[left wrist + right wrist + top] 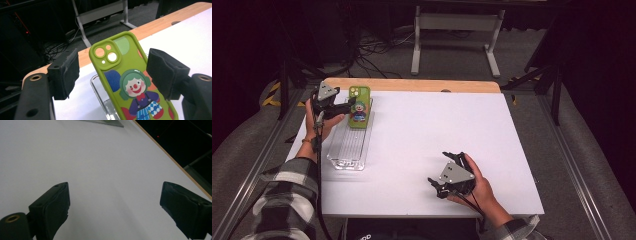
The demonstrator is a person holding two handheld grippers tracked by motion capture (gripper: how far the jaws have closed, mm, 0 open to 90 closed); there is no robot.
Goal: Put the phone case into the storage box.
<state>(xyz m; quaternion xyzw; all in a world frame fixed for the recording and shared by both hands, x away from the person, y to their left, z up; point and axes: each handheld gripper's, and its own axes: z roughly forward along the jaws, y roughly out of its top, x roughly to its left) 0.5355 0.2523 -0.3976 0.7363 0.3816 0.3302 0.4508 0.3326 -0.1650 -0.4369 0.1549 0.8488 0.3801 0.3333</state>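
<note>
A green phone case (359, 106) printed with a clown leans with its upper end raised over the far end of a clear plastic tray (348, 150) at the table's left. In the left gripper view the phone case (130, 82) stands between the two black jaws, and the tray's rim (95, 83) shows under it. My left gripper (346, 106) (113, 72) is open around the case, with a gap on the left side. Near the front right, my right gripper (438, 168) (115, 202) is open over the bare white table, holding nothing.
The white table (437, 125) has a wooden strip (412, 85) along its far edge. Beyond it stand a white desk frame (457, 35) and cables (372, 50) on the dark floor. Metal rails run along both sides.
</note>
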